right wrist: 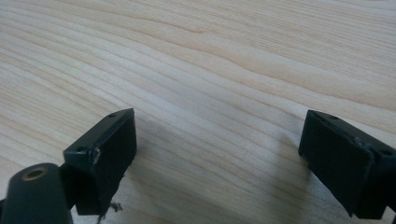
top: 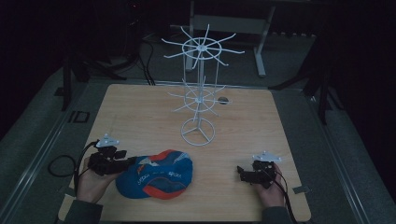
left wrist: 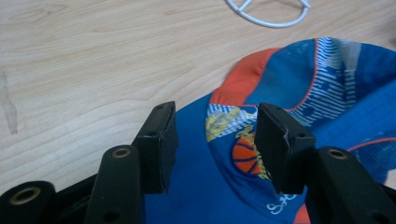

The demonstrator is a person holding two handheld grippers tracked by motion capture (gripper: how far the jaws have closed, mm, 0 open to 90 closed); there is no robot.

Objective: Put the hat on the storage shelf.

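Observation:
A blue and orange cap (top: 156,175) lies on the wooden table (top: 135,112) near the front left. My left gripper (top: 130,161) reaches its left edge from the left. In the left gripper view the jaws (left wrist: 215,112) stand apart just above the cap (left wrist: 327,93), over its basketball print, and the pads do not press on the fabric. My right gripper (top: 240,171) rests low at the front right, pointing left. It (right wrist: 217,126) is open wide over bare wood with nothing between its fingers.
A white wire display stand (top: 198,93) with two tiers of hooks rises from a ring base at the table's middle. Part of that ring (left wrist: 268,16) lies beyond the cap. A small dark round spot (top: 223,100) sits behind the stand. The surroundings are dark.

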